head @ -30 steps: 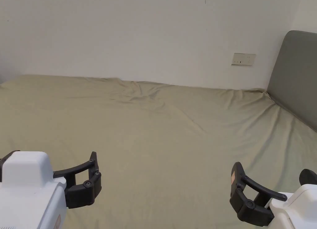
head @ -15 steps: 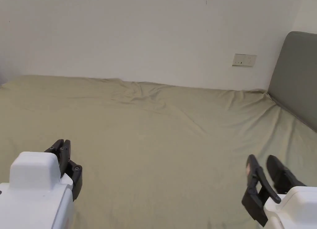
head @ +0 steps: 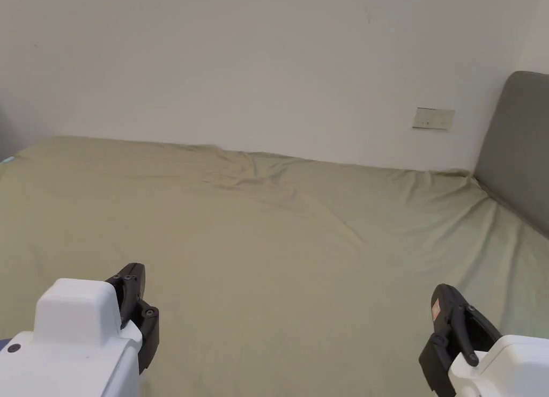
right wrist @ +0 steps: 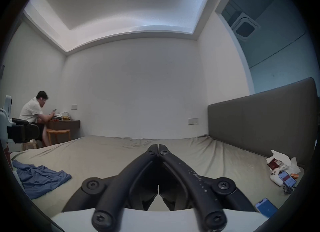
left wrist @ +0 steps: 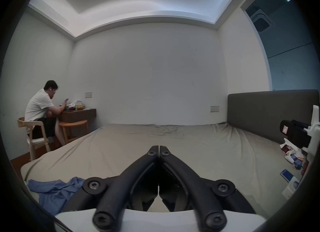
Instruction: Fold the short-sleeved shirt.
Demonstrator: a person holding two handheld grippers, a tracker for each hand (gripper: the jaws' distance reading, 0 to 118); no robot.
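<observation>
Olive bed (head: 300, 242), white wall (head: 241, 65), grey headboard (head: 517, 146)

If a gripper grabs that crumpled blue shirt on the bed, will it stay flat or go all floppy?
Probably floppy: the crumpled blue shirt lies in soft folds on the olive bed sheet, so it would likely droop from wherever it is pinched. It looks thin, so probably light. Pushed, it would more likely bunch up than slide.

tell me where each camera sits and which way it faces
Head view: on the person's head, looking down across the bed to the wall; left hand-held gripper and right hand-held gripper show.
Left gripper view: low over the bed, facing the wall, own jaws shut.
Right gripper view: likewise, jaws shut.
Both gripper views share the blue shirt, seated person and headboard.
</observation>
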